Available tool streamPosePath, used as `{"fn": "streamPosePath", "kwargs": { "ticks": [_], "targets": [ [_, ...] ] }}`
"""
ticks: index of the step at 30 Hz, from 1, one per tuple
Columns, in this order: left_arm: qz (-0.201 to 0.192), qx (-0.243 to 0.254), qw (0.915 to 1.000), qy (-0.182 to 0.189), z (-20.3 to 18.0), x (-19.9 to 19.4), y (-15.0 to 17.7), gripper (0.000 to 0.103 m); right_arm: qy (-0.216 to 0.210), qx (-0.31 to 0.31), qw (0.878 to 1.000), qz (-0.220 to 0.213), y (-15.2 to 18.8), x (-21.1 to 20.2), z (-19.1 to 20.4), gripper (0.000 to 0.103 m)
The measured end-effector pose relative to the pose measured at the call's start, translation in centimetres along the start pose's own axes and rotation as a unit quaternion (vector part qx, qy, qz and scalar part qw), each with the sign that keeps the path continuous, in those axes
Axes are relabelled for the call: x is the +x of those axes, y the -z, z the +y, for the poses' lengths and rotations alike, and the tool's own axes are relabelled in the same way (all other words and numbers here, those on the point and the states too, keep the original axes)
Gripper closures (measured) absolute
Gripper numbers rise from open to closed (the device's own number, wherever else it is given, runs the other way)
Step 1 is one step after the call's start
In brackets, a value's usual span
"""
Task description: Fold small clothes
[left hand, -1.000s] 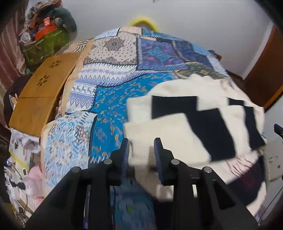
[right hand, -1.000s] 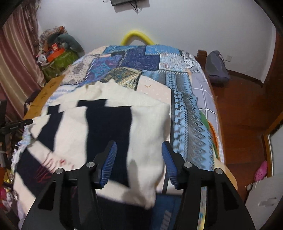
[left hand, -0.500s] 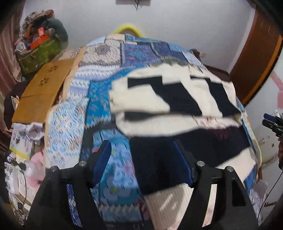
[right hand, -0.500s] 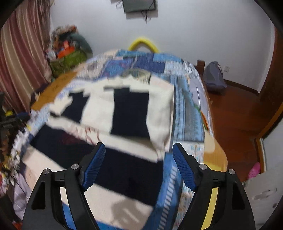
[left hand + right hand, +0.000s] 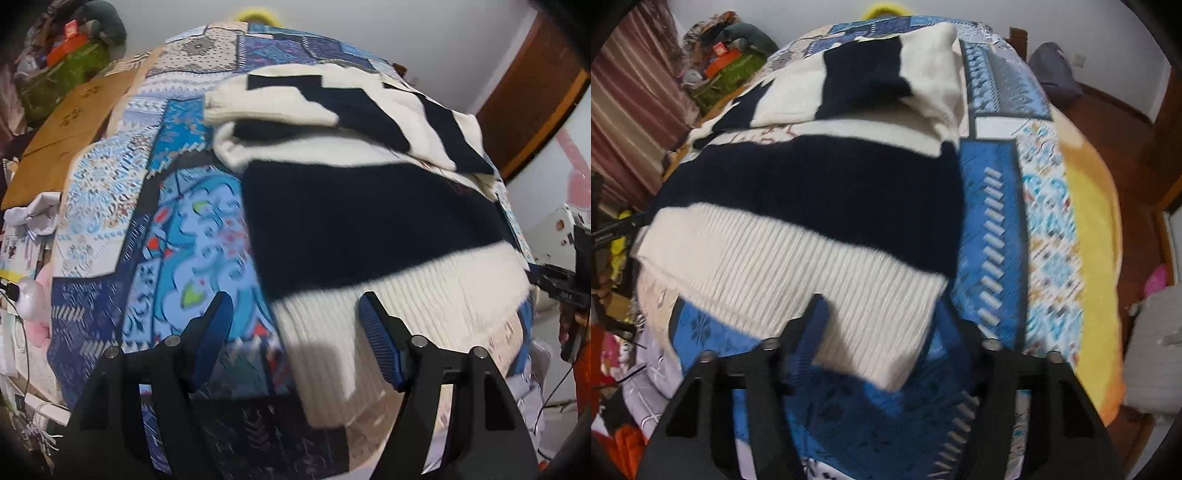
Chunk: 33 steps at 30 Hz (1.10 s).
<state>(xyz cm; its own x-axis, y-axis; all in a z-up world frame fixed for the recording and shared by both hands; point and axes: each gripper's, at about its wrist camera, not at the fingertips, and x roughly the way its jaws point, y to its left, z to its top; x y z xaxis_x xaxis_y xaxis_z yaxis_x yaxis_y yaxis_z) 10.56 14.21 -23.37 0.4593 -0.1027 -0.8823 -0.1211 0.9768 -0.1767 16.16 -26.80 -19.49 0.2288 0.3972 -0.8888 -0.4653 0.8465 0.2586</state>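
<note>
Sweater (image 5: pixel 369 221), cream and navy striped, lies on patchwork bedspread (image 5: pixel 177 236); sleeves folded over its upper body, ribbed hem nearest both cameras. Left gripper (image 5: pixel 295 321) fingers spread wide, holding nothing, over hem's left corner. Right gripper (image 5: pixel 882 321) also spread; its right finger mostly hidden behind hem edge. Both views motion-blurred, red chest lettering illegible.

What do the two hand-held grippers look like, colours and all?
Left hand-held gripper and right hand-held gripper match: matte black angular frames, silver screw heads at the joints, two fingers lined with ribbed blue pads. No cables or markings show.
</note>
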Motion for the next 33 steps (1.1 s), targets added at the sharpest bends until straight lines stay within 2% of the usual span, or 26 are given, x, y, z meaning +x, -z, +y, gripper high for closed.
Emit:
{"fn": "streamPosePath", "kwargs": {
  "ticks": [1,2,3,4,5,6,8,13,18,22,28,33],
  "targets": [
    [-0.001,0.005,1.0000,0.001,-0.3,-0.1,0.3,0.037,-0.009,0.001,1.000,0.001,0.0,0.0,0.1,0.071],
    [-0.003,0.012,0.9999,0.001,-0.6,-0.2,0.6,0.044,-0.014,0.001,1.000,0.001,0.0,0.0,0.4,0.084],
    [-0.003,0.016,0.9999,0.003,-0.9,-0.3,0.8,0.055,-0.014,-0.003,1.000,0.001,-0.1,0.0,0.7,0.093],
    [-0.002,0.019,0.9998,0.008,-1.2,-0.4,1.0,0.063,-0.010,-0.011,1.000,-0.001,-0.2,0.1,1.1,0.094],
    [-0.002,0.019,0.9997,0.015,-1.4,-0.6,1.2,0.080,-0.003,-0.021,1.000,-0.007,-0.3,0.1,1.6,0.095],
    [-0.003,0.020,0.9996,0.017,-1.5,-0.7,1.3,0.091,-0.001,-0.027,1.000,-0.010,-0.3,0.2,2.0,0.096],
    [-0.011,0.023,0.9997,0.005,-1.7,-1.3,1.0,0.095,0.002,-0.031,0.999,-0.022,-0.5,-0.2,2.4,0.096],
    [-0.060,0.016,0.9981,0.002,-1.7,-4.1,-1.6,0.097,-0.001,-0.052,0.998,-0.045,-2.5,-2.0,2.9,0.097],
    [-0.118,0.009,0.9930,0.011,-1.9,-7.3,-5.9,0.097,0.005,-0.072,0.993,-0.098,-5.9,-4.9,3.6,0.097],
    [-0.161,0.000,0.9870,-0.007,-1.9,-8.8,-9.7,0.097,0.004,-0.066,0.988,-0.140,-9.7,-6.8,3.9,0.097],
    [-0.176,-0.038,0.9837,-0.009,0.3,-8.1,-16.3,0.097,0.020,-0.069,0.982,-0.175,-15.8,-7.2,4.2,0.097],
    [-0.166,-0.057,0.9840,-0.030,2.5,-4.7,-21.4,0.097,0.051,-0.073,0.981,-0.174,-21.0,-4.4,3.4,0.098]
  ]
}}
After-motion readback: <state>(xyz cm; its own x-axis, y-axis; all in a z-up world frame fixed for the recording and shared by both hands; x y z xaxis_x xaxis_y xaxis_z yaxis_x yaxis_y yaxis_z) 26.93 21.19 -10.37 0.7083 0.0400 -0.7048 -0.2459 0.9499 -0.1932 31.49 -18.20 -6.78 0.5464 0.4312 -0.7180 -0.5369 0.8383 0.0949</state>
